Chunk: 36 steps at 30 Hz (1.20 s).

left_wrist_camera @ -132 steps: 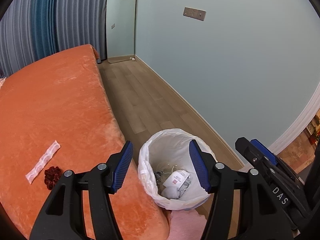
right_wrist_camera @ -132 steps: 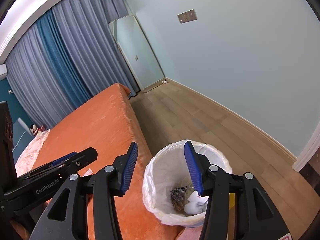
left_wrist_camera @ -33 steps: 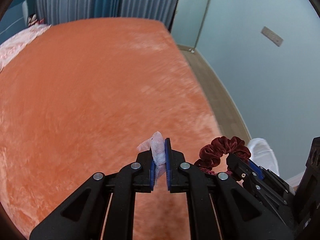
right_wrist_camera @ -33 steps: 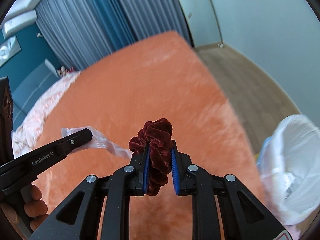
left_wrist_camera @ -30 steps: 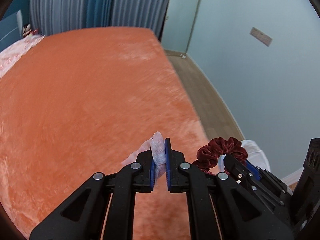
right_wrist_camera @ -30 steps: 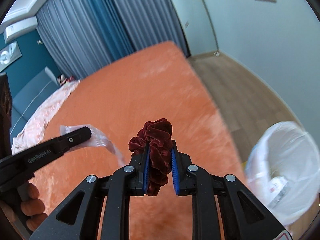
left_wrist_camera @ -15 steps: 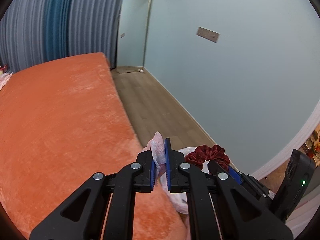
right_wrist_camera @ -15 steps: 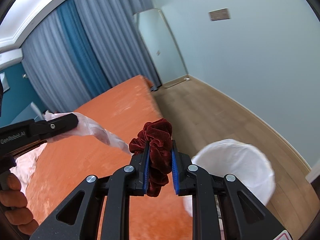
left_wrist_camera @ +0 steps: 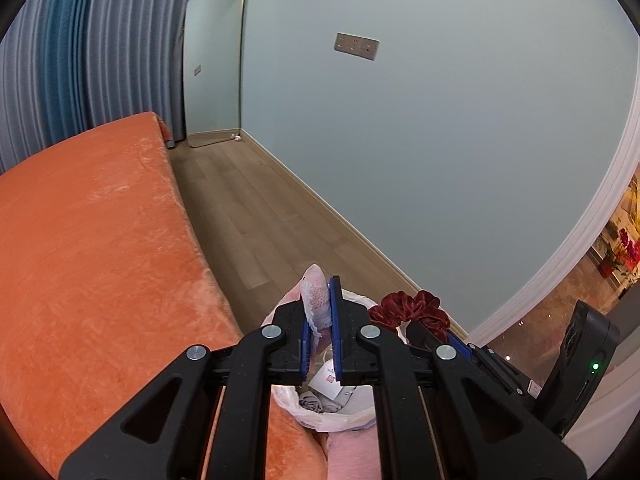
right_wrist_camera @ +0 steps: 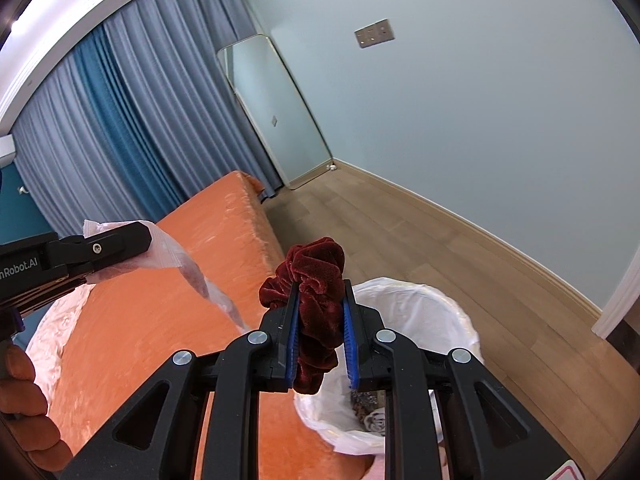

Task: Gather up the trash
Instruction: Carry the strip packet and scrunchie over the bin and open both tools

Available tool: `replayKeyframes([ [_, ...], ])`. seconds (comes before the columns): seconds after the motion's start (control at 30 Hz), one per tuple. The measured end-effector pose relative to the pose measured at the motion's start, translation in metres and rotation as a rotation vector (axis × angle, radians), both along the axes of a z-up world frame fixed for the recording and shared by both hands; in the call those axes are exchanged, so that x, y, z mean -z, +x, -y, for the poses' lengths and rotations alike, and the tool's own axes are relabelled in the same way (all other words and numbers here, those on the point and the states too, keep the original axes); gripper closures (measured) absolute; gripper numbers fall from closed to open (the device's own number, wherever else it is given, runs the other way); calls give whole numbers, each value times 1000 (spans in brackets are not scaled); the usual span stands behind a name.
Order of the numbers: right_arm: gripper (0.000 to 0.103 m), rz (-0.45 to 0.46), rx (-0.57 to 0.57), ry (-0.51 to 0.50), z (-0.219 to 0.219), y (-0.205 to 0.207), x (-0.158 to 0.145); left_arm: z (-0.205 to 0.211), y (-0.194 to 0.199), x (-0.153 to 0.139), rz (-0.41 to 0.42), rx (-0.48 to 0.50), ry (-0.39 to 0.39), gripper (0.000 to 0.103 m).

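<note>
trash bin [right_wrist_camera: 416,308] half hidden behind fingers — right gripper [right_wrist_camera: 320,320] pinching scrunchie [right_wrist_camera: 316,276], left gripper [left_wrist_camera: 320,312] pinching wrapper [left_wrist_camera: 316,300].

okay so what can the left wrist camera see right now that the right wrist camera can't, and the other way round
Only the left wrist view shows the doorway at the right edge, with red flowers beyond it, and a printed white label lying in the bin.

Only the right wrist view shows the person's left hand, the white ceiling moulding, and the plastic wrapper hanging long from the left gripper.

Both show the left gripper shut on the wrapper, the right gripper shut on the red scrunchie, the lined trash bin, the orange bed, the curtains, the mirror and the wall plate.
</note>
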State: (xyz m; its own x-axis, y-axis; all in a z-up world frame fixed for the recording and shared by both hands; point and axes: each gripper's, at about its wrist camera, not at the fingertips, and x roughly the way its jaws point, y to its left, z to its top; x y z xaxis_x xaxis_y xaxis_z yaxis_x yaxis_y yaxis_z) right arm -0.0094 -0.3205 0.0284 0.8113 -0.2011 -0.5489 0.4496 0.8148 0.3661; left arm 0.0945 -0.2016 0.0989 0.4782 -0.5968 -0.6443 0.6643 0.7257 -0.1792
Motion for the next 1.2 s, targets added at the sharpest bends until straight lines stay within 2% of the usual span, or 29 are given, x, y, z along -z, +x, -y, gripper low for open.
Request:
replayKeyframes([
  [0.5,86,-6,40,17,13,-9,9,30,-5,18,-23,54,20,95],
  [0.87,85,-19,46,20,18,-9,12,40,5,29,-55,74,2,94],
  [0.9,85,-21,45,21,18,-7,12,41,5,29,-51,71,0,89],
  [0.93,85,-24,45,21,18,-7,12,41,5,30,-52,68,1,73],
  [1.0,85,-29,44,21,19,-6,14,42,6,32,-51,52,5,60],
  [1.2,83,-49,27,22,20,1,18,35,5,37,-37,23,32,53],
])
